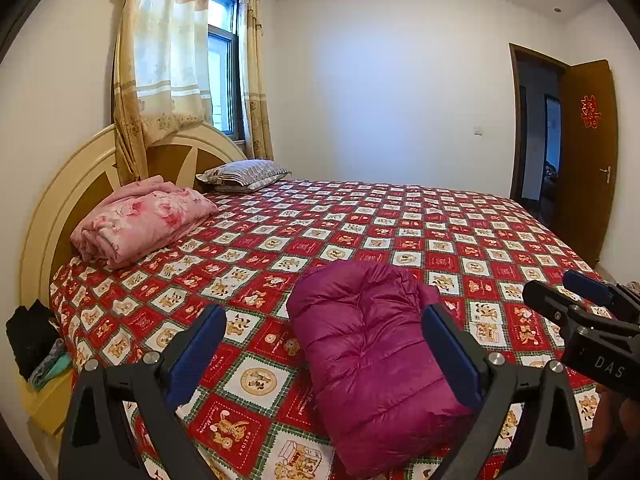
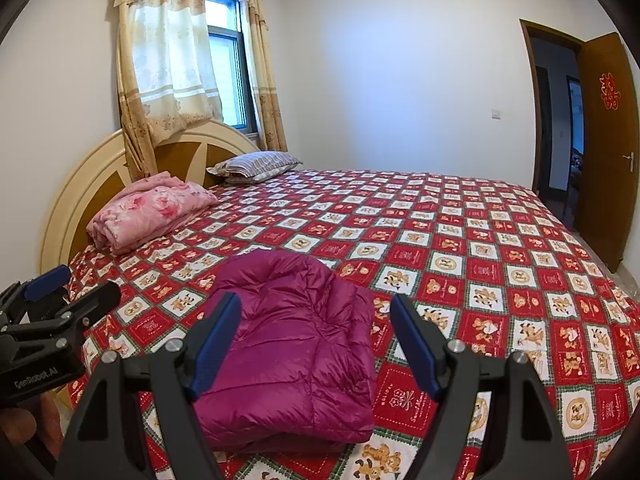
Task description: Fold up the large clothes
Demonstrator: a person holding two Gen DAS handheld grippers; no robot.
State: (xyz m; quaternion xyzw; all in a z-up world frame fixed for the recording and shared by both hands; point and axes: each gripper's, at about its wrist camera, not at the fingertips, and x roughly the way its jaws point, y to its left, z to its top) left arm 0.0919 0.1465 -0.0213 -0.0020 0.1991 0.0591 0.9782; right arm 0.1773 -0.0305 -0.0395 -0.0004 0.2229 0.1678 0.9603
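A magenta quilted down jacket [image 1: 372, 356] lies folded in a compact bundle near the front edge of the bed; it also shows in the right wrist view [image 2: 288, 352]. My left gripper [image 1: 324, 336] is open and empty, held above and in front of the jacket, not touching it. My right gripper [image 2: 316, 332] is open and empty, also held above the jacket. The right gripper shows at the right edge of the left wrist view [image 1: 576, 296], and the left gripper at the left edge of the right wrist view [image 2: 68, 284].
The bed [image 1: 460, 232] has a red checked cartoon sheet. A folded pink floral blanket [image 1: 140, 220] and a striped pillow [image 1: 244, 174] lie by the headboard [image 1: 52, 208]. Dark clothes [image 1: 32, 336] sit on a bedside stand at left. An open brown door [image 1: 584, 152] stands at right.
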